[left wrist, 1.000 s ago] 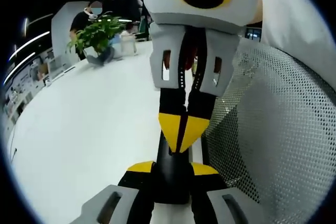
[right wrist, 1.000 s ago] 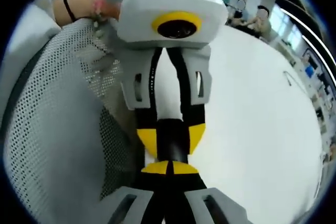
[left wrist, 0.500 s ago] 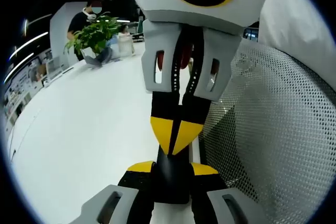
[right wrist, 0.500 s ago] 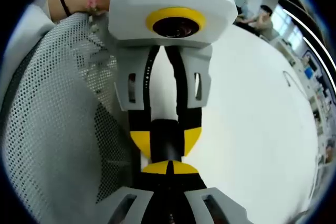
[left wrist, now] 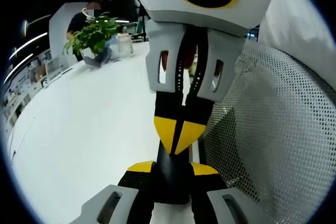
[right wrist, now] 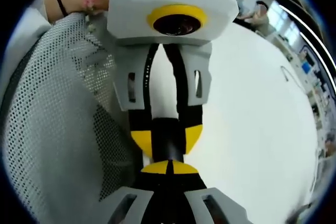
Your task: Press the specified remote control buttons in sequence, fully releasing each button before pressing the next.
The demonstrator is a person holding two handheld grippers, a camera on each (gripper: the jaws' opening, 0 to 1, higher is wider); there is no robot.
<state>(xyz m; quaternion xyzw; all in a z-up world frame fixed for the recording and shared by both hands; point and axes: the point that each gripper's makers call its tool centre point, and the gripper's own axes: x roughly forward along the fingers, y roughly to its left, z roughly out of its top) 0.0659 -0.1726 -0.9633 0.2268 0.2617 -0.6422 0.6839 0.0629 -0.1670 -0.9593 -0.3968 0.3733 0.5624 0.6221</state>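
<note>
Two grippers meet nose to nose over the white table (left wrist: 79,129): the left gripper (left wrist: 167,167) clamps the dark remote (left wrist: 170,179) at 6 o'clock, the right gripper (right wrist: 168,167), closed, presses its end, and any sideways slip could hit a wrong button.

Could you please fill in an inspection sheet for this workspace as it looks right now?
Surface: white table, bare near the grippers.
Job's things: dark remote control, seen end-on; buttons not visible.
Clutter: potted plant at the table's far end.
Grippers: left gripper clamps the remote between its yellow pads; right gripper has its jaws together, tips against the remote.
Cables: nothing seen.
Surroundings: mesh chair back beside the grippers; a person behind the plant.
</note>
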